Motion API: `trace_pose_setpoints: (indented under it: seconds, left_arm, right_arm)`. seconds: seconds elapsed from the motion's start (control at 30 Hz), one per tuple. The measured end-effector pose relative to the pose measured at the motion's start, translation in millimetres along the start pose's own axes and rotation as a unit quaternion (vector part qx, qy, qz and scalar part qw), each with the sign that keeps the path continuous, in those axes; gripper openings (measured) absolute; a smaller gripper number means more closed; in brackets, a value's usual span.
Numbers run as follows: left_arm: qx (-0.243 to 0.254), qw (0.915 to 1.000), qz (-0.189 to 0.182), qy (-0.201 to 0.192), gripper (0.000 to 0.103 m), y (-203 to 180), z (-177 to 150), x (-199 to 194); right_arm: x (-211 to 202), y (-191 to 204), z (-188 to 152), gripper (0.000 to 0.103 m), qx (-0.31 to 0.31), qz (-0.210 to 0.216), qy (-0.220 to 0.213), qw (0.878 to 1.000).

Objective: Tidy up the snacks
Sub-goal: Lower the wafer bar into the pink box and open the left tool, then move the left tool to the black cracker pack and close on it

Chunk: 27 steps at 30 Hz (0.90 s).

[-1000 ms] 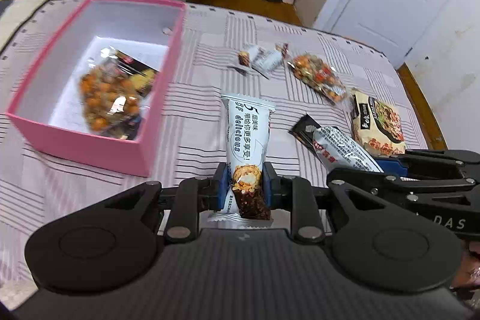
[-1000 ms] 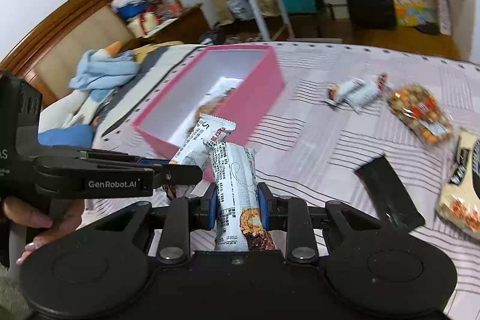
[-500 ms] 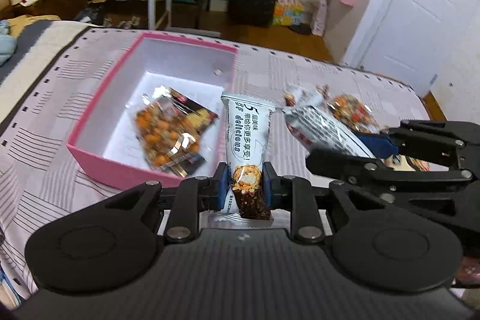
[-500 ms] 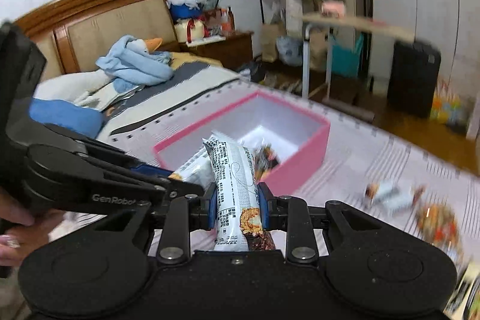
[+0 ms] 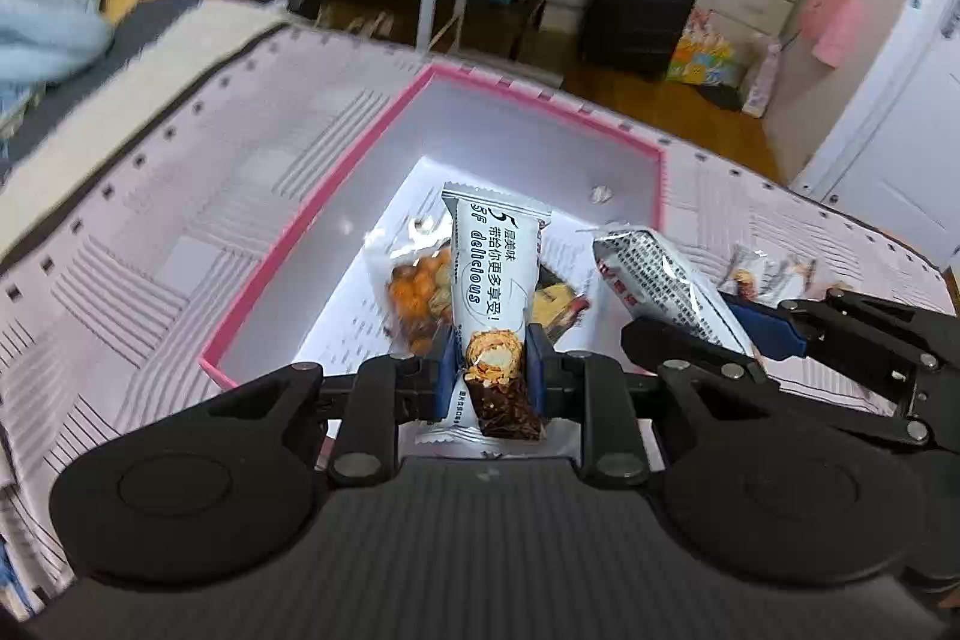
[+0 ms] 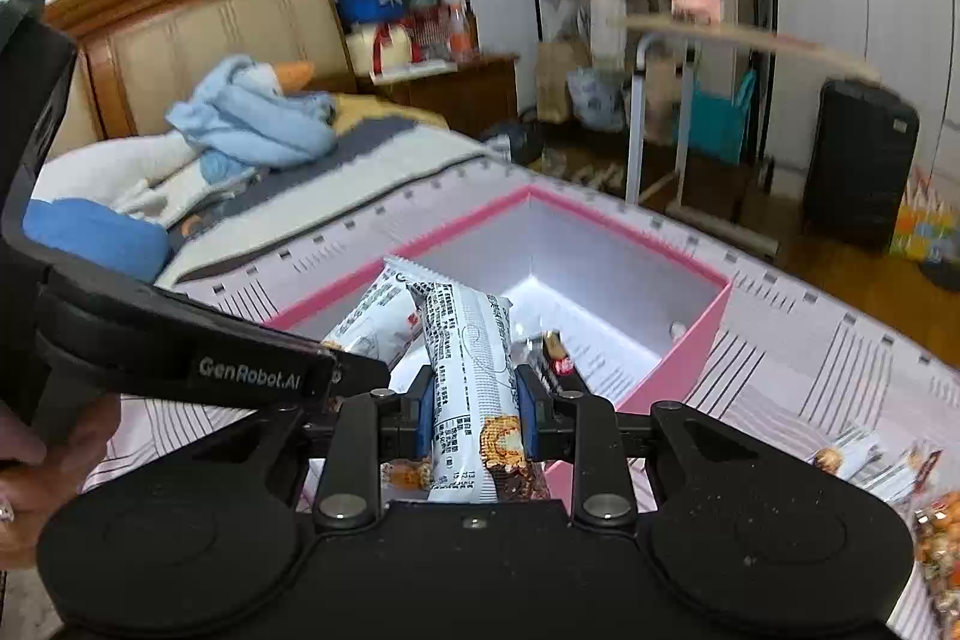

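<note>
My left gripper is shut on a white snack bar that hangs over the near end of the pink box. Its blue pads press both sides of the wrapper. My right gripper is shut on a second white snack bar, held over the box's near right corner. That bar also shows at the right of the left wrist view, in the other gripper's fingers. A clear bag of orange nuts lies on the box floor beneath both bars.
Loose snack packets and a bag of nuts lie on the striped bed cover right of the box. A person's hand holds the left gripper. Pillows and a blue blanket sit by the headboard; a black suitcase stands beyond the bed.
Both grippers have carried their bars leftward from the loose snacks to above the pink box. The box now sits centred under them, and both grips have stayed shut.
</note>
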State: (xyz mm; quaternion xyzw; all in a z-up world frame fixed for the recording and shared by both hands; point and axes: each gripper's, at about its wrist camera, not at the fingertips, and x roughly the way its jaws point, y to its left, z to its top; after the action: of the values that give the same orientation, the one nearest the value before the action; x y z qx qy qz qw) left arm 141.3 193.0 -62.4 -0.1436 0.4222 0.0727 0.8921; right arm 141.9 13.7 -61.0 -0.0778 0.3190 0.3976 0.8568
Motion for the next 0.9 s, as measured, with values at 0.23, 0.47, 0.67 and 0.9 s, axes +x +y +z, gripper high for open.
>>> trace_pose_setpoints:
  seconds: [0.23, 0.47, 0.67, 0.9]
  left_arm:
    - [-0.019, 0.9995, 0.019, 0.019, 0.025, 16.2, 5.1, 29.3]
    - [0.002, 0.9997, 0.000, 0.024, 0.028, 5.1, -2.6, 21.4]
    - [0.051, 0.9980, -0.036, 0.012, 0.030, -20.8, -10.2, -10.8]
    - [0.121, 0.9897, -0.074, -0.015, 0.035, -58.5, -17.8, -53.1]
  right_arm:
    - [27.9, -1.6, 1.4, 0.035, 0.008, -0.005, -0.002, 1.000]
    - [5.5, -6.5, 1.6, 0.046, 0.016, -0.031, -0.005, 0.999]
    - [-53.5, -18.9, -1.6, 0.052, 0.039, -0.056, -0.009, 0.998]
    - [-126.5, -36.7, -19.7, 0.055, 0.057, -0.085, -0.014, 0.995]
